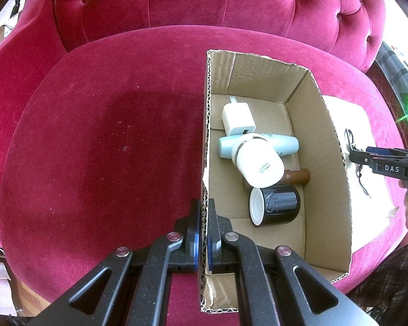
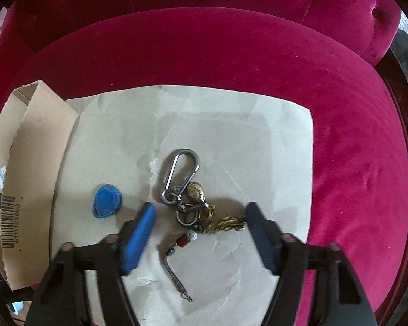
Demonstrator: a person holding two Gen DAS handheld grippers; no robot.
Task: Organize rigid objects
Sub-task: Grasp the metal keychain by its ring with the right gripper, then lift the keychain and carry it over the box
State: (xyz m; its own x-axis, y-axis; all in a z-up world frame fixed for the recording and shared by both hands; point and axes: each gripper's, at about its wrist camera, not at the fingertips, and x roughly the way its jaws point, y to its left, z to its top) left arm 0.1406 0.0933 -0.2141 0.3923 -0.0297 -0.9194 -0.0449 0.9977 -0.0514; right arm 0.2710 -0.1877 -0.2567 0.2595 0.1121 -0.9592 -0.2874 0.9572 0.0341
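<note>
The left gripper (image 1: 203, 212) was clenched on the near side wall of the cardboard box (image 1: 326, 163), one finger outside and one inside, the corrugated edge pinched between the blue pads. The box stood open-topped on the red velvet seat (image 1: 108, 135), and inside it lay a white charger plug (image 1: 238, 118), a pale blue tube (image 1: 288, 144), a white bottle (image 1: 259, 163) resting across the tube, a brown cylinder (image 1: 299, 176) and a black jar (image 1: 278, 203) on its side with its white inside facing the camera. Just to the right of the box, a sheet of paper (image 2: 231, 125) covered the cushion. On it lay a keychain (image 2: 189, 190) — a silver carabiner joined to rings, a brass charm and a thin chain — with a blue tag (image 2: 107, 200) lying apart to its left. The right gripper (image 2: 198, 212) hung over the keychain with its jaws spread, one finger on each side of the bunch; the pads were not pressing on it.
</note>
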